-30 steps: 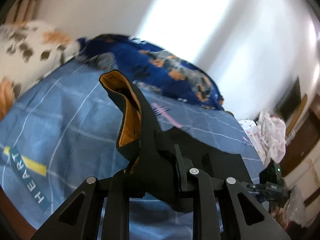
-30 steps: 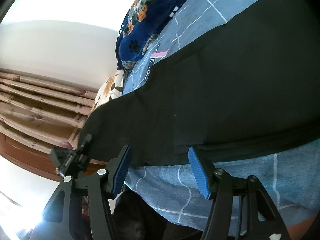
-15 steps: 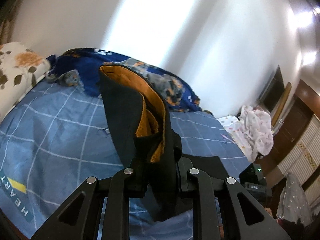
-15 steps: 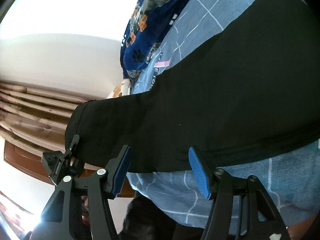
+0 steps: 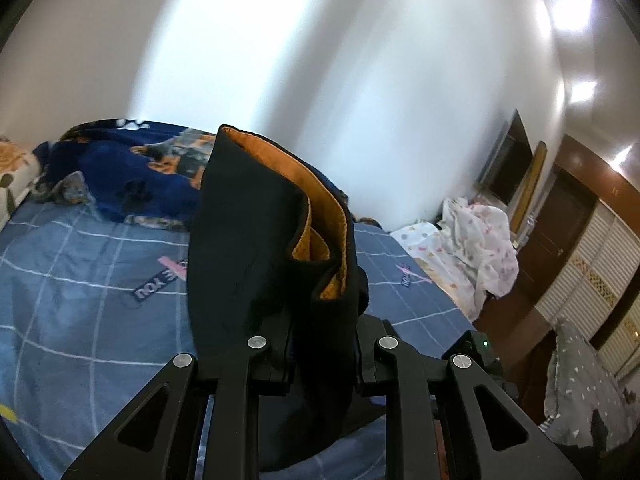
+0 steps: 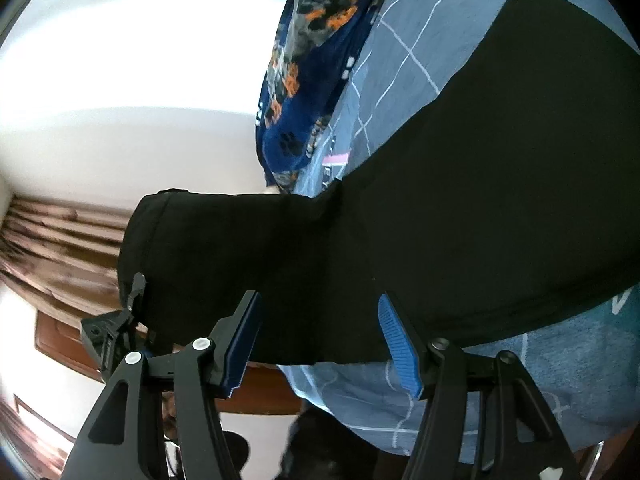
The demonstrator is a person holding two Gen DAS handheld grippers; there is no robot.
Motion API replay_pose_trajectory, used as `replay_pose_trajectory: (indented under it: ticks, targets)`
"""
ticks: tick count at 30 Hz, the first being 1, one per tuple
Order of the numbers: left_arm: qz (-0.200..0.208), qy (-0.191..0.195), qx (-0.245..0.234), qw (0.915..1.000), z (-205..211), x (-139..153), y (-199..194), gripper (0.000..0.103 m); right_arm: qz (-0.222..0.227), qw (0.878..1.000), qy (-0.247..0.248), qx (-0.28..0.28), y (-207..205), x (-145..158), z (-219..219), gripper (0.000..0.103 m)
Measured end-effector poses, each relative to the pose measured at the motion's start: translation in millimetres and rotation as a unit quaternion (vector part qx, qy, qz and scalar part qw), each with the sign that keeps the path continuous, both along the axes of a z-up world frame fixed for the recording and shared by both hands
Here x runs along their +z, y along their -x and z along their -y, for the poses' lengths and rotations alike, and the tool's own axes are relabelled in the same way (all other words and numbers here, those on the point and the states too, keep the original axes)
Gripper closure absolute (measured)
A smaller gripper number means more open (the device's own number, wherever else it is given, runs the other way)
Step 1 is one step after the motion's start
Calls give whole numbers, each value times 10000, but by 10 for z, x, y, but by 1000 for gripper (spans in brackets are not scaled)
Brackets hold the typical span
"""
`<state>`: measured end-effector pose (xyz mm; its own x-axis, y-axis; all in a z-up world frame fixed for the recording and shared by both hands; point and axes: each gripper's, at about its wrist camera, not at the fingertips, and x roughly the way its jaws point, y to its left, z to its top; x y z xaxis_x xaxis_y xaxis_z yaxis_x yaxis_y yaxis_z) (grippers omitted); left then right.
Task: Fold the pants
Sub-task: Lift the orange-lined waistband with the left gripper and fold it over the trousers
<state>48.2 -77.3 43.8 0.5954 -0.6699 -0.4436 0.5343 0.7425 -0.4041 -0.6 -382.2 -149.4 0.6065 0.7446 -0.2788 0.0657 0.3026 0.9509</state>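
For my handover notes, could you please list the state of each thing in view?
Left tongs: shut on the pants.
Right tongs: open, empty, near the pants' edge.
Pants: black, one end lifted, the rest flat on the bed.
Bed sheet: spread.
Blue blanket: bunched.

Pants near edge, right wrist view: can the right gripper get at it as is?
Probably yes. The right gripper has its jaws open, empty, facing the black pants edge with only bare bedsheet between. The left gripper grips another part.
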Motion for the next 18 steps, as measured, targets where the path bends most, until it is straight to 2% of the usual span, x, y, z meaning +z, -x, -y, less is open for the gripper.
replay_pose_trajectory:
  ticks: [9, 18]
  targets:
    - [-59, -38, -453, 9989, 547, -2, -88, 82, 84, 9985, -453, -285, 21, 19, 230, 42]
    - [-423, -18, -807, 9958, 1176, -184, -259, 82, 235, 9939, -836, -679, 14, 111, 575, 42]
